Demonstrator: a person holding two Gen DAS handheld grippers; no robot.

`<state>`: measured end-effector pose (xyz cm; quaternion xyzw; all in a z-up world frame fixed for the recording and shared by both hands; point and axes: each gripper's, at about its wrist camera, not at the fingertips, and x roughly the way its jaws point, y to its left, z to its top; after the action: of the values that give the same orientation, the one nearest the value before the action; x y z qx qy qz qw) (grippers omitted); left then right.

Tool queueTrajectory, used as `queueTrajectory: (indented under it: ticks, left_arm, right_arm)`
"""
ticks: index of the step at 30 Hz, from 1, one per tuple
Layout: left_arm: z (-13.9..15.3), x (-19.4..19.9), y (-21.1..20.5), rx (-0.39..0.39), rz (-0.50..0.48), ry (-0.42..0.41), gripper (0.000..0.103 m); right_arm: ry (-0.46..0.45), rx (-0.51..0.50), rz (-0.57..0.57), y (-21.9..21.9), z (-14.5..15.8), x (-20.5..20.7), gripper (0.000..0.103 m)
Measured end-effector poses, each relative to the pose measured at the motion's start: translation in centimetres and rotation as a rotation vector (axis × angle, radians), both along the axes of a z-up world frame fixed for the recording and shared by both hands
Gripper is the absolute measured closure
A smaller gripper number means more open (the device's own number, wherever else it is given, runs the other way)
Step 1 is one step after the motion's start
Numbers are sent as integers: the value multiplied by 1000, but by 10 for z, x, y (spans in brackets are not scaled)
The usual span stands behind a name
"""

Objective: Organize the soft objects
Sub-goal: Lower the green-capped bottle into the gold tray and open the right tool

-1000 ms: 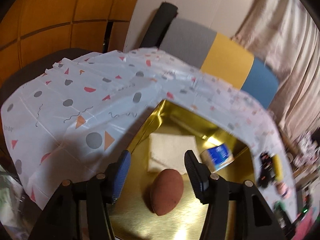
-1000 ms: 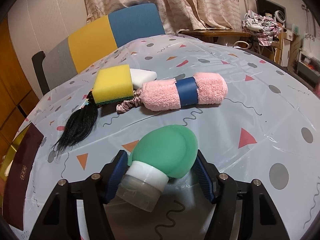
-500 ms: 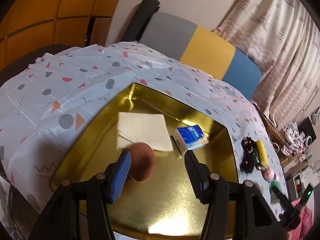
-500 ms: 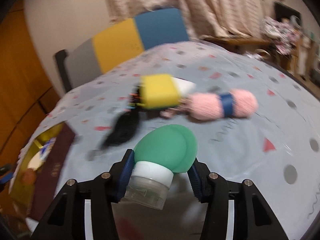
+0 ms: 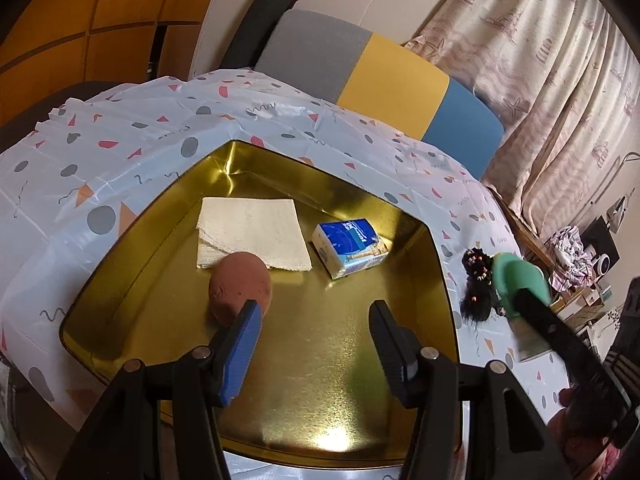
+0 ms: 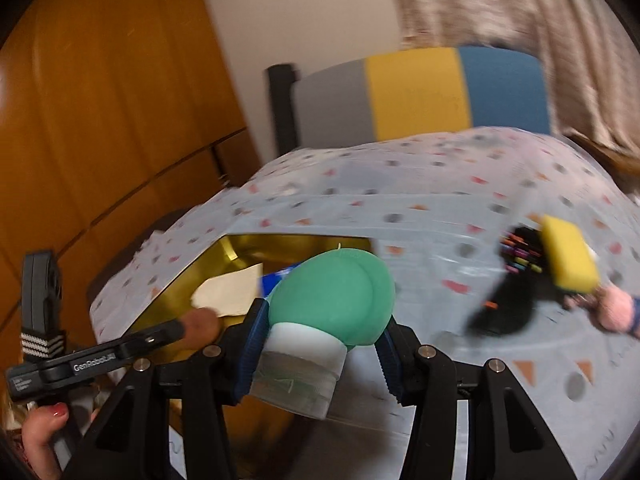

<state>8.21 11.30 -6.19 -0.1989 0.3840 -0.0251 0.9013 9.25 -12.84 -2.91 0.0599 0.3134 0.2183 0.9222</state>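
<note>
A gold tray sits on the patterned tablecloth. In it lie a brown egg-shaped sponge, a folded cream cloth and a blue tissue pack. My left gripper is open and empty above the tray, the brown sponge just beyond its left finger. My right gripper is shut on a green squeeze bottle with a white cap, held in the air beside the tray. The bottle also shows in the left wrist view.
A black hair piece, a yellow sponge and a pink rolled towel lie on the cloth to the right of the tray. A grey, yellow and blue chair back stands behind the table. Curtains hang at right.
My right gripper has swung left with the green bottle, from over the sponge and towel toward the tray. My left gripper has pulled back from the brown sponge, which lies in the tray.
</note>
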Motion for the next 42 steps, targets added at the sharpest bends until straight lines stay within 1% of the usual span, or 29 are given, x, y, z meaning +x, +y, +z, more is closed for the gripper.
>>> queueTrajectory:
  ticks: [3,5,8,11,15,18,19,20,21,24,27,29,31,32,34,38,42]
  left_arm:
    - [5,0,8,-5,24,-11,47]
    - [8,0,15,-10,46,-21,47]
    - [8,0,23,-30,73,-15,47]
    - [6,1,25,-44,74,-5,47]
    - [7,0,21,-36,64,-8,47]
    - [8,0,18,-30,55,-10,47]
    - [9,0,18,-29,54,-12,47]
    - [9,0,17,-29,55,-12,47]
    - [9,0,17,-29,57,-10,47]
    - [7,-1,16,-34,57,-5,47]
    - [6,0,13,-35,46,2,47]
    - [7,-1,10,-31,36,-2,47]
    - [8,-2,4,-22,18,-9,47]
    - [8,-2,1,-16,7,-10,47]
    - [7,-2,-5,-6,-16,-3,47]
    - [6,-2,-25,13,-92,4,47]
    - [2,-4,-57,11,-236,21,47]
  right_arm:
    - [3,-58,47,29,-4,2,51]
    - [34,-92,63,45,-12,9,51]
    - [92,-160,60,60,-29,24,51]
    - [128,-234,46,71,-43,42,51]
    - [167,-273,22,75,-54,62,49]
    - [139,-303,3,77,-53,67,38]
    - [107,-298,2,76,-47,64,30]
    - [84,-294,-2,75,-43,61,24]
    - [57,-290,-11,73,-37,56,16]
    - [-28,-240,-33,60,-15,42,16]
    - [-76,-183,-86,44,6,36,16]
    - [-94,-142,-117,32,18,33,12]
    - [-108,-119,-161,18,24,28,4]
    - [-105,-116,-179,12,25,27,4]
    - [-71,-123,-209,0,21,25,4]
    - [3,-172,-239,-19,1,21,4]
    - [70,-222,-259,-45,-31,9,4]
